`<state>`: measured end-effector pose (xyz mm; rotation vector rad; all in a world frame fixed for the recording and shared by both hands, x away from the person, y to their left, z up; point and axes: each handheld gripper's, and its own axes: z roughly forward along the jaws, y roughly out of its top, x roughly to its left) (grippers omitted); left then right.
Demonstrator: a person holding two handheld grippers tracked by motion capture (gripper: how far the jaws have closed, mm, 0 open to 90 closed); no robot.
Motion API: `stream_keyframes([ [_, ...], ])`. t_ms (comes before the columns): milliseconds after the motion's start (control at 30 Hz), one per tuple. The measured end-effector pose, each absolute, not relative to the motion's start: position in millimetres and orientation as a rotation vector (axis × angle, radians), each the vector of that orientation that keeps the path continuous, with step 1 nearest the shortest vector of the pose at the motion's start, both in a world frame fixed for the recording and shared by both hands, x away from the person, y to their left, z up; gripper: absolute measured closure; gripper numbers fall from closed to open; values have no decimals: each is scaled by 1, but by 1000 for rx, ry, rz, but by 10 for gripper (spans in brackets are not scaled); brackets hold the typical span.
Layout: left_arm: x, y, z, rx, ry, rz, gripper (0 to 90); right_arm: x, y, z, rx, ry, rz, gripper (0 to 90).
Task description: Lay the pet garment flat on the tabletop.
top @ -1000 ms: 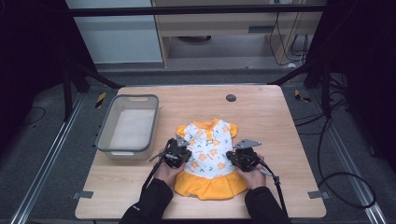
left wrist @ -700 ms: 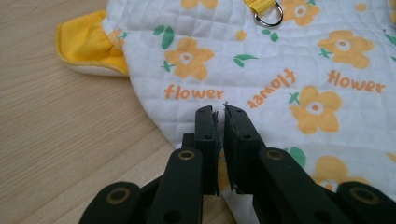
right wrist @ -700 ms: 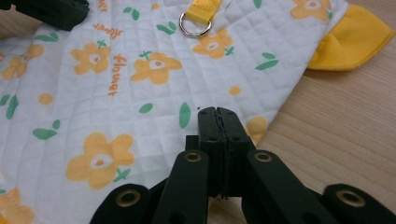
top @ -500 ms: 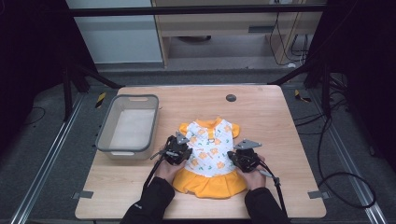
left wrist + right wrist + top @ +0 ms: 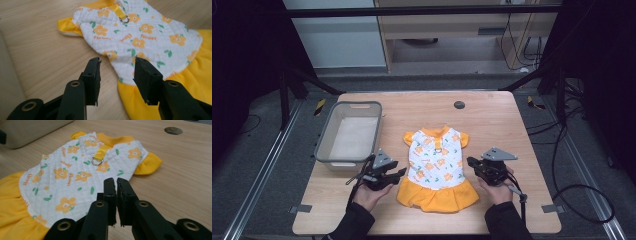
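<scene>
A small quilted dress [image 5: 436, 165] lies flat near the middle of the wooden worktop [image 5: 492, 115], its orange collar toward the far edge and its gathered orange skirt toward the person. The white bodice carries orange flowers and green leaves, and an orange strap with a metal ring [image 5: 96, 161] runs down from the collar. Short orange sleeves stick out to either side.

The left hand-held gripper [image 5: 398, 172] hovers just beside the dress's left edge, at the seam between bodice and skirt. In the left gripper view its jaws have just been opening and stand about half apart — nothing is between them, and the cloth lies beyond their tips. The right hand-held gripper [image 5: 471, 162] hangs just off the dress's right edge; in the right gripper view its two black jaws are drawn almost together, with only a thin slit between them and no fabric caught there. Both are carried in a person's hands, dark sleeves entering from the near edge, cables trailing back.

A grey plastic bin [image 5: 325, 145] sits on the worktop's left side — apart from the dress. A round dark grommet [image 5: 459, 105] sits near the far edge.
</scene>
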<state>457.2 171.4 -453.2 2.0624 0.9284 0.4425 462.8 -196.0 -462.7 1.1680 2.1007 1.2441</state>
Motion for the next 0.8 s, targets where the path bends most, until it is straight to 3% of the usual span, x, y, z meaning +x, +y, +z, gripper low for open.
stream_keyframes([
  [200, 434, 201, -463, 2057, 956, 435, 478, 447, -218, -463, 1218, 2050, 1276, 753],
  [600, 412, 252, -467, 2006, 1054, 530, 331, 427, -259, -474, 1289, 1964, 1238, 387],
  [800, 411, 267, -470, 1974, 1097, 566, 277, 424, -272, -481, 1334, 1923, 1235, 315],
])
